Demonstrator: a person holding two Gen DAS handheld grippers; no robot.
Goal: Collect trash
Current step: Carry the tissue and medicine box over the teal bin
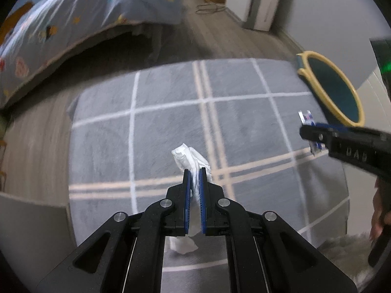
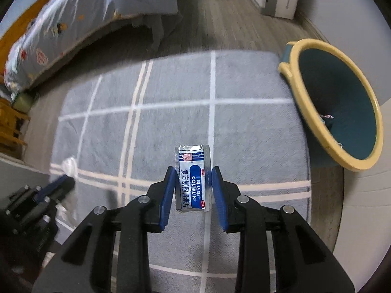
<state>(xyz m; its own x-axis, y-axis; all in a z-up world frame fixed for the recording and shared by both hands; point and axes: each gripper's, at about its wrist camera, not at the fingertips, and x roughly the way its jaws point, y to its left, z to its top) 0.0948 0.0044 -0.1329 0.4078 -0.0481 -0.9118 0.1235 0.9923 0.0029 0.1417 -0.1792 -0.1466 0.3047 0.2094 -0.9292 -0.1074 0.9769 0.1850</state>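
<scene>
We see our left gripper with its jaws nearly together, clamped on a crumpled white tissue. The tissue sticks out past the blue pads and hangs down below them, clear of the grey rug with its pale crossing stripes.

Our right gripper has its jaws part-way open and pressed against the two sides of a small medicine box. The box is white and blue and stands on end between the blue pads, lifted above the rug. On its face we read "COLTALIN" in white letters on a blue panel, with a row of Chinese characters beside it and a small red "OTC" mark near the lower corner. Its top flap looks torn open.

To the right, at the rug's edge, is a bin with a yellow rim and a dark teal inside, tilted toward us in the right wrist view; a few scraps lie at its bottom. In the left wrist view the same bin sits just beyond the right gripper, which carries the box.

A bed with a blue patterned quilt stands at the upper left on the wood floor.
</scene>
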